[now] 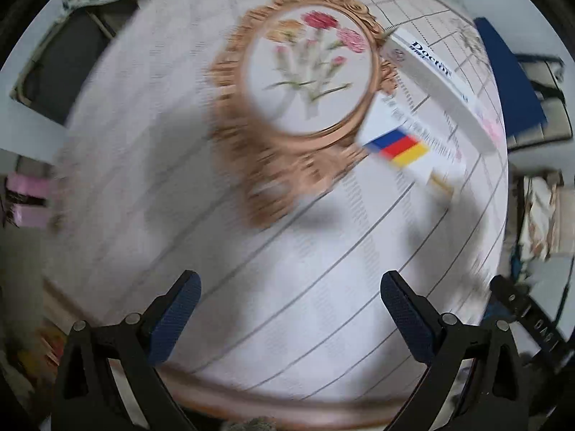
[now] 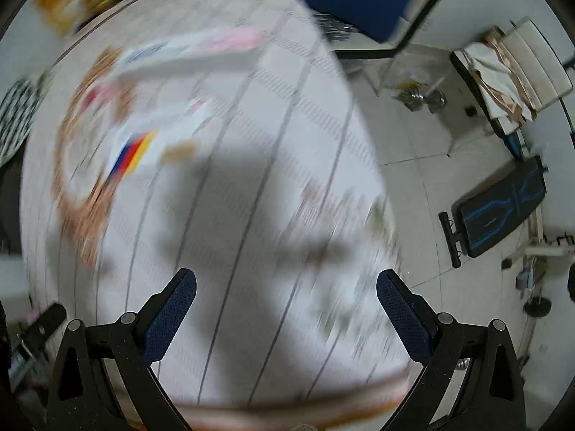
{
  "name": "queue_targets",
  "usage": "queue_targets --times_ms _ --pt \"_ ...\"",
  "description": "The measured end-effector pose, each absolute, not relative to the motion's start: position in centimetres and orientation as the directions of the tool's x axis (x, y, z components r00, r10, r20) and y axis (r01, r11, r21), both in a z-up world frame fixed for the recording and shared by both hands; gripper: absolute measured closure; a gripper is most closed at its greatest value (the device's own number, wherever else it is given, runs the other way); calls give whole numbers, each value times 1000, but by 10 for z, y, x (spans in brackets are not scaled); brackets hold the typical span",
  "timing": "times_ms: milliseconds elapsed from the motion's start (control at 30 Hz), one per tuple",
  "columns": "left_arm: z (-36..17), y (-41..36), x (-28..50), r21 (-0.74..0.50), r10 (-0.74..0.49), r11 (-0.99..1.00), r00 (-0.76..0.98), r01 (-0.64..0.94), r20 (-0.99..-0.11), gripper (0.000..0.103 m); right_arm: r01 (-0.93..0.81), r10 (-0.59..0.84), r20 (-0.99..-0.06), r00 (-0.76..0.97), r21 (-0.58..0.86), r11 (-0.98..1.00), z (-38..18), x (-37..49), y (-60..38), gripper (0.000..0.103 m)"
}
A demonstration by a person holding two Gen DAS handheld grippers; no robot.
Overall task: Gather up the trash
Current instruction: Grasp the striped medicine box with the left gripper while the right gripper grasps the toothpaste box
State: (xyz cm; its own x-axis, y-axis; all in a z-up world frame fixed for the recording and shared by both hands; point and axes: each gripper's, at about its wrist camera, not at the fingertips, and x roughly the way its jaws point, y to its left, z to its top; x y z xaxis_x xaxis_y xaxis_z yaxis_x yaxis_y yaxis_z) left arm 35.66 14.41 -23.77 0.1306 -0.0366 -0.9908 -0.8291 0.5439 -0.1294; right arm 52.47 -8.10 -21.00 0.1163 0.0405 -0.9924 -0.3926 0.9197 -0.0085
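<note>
Two empty tools, left tool (image 1: 290, 292), right tool (image 2: 286, 289), two boxes, long box (image 1: 440, 84), striped box (image 1: 406, 145)

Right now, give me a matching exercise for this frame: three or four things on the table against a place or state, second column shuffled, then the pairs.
Things
1. long white box
2. striped box
3. left gripper
4. embroidered centrepiece

Places or states
A. open, empty, above bare tablecloth
B. round, with pink flowers and a tan lace border
C. carries a blue, red and yellow band
D. printed with dark blue lettering, lies beyond the striped box

Pairs: 1-D, 2-C, 3-A, 4-B
</note>
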Motion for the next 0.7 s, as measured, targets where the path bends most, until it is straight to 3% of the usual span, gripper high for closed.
queue_targets --times_ms 233,433,500,600,700 --pt "-279 186 447 -233 -245 205 181 -951 -953 2 -301 19 -992 129 -21 954 -230 639 -73 1" --pt "-317 199 473 -177 -345 -36 178 -984 -921 2 -266 13 -992 123 -21 964 -243 681 -76 1" --pt "-321 199 474 -135 -331 -39 140 -990 -933 14 -268 18 -993 116 -14 963 -247 685 -77 1" --pt "-317 193 474 -129 -297 54 108 -990 -949 19 -293 27 -994 110 -7 956 -248 692 -73 1" --pt "-305 187 473 -88 -182 296 34 -951 -983 23 -353 58 -993 103 18 935 -244 694 -60 1"
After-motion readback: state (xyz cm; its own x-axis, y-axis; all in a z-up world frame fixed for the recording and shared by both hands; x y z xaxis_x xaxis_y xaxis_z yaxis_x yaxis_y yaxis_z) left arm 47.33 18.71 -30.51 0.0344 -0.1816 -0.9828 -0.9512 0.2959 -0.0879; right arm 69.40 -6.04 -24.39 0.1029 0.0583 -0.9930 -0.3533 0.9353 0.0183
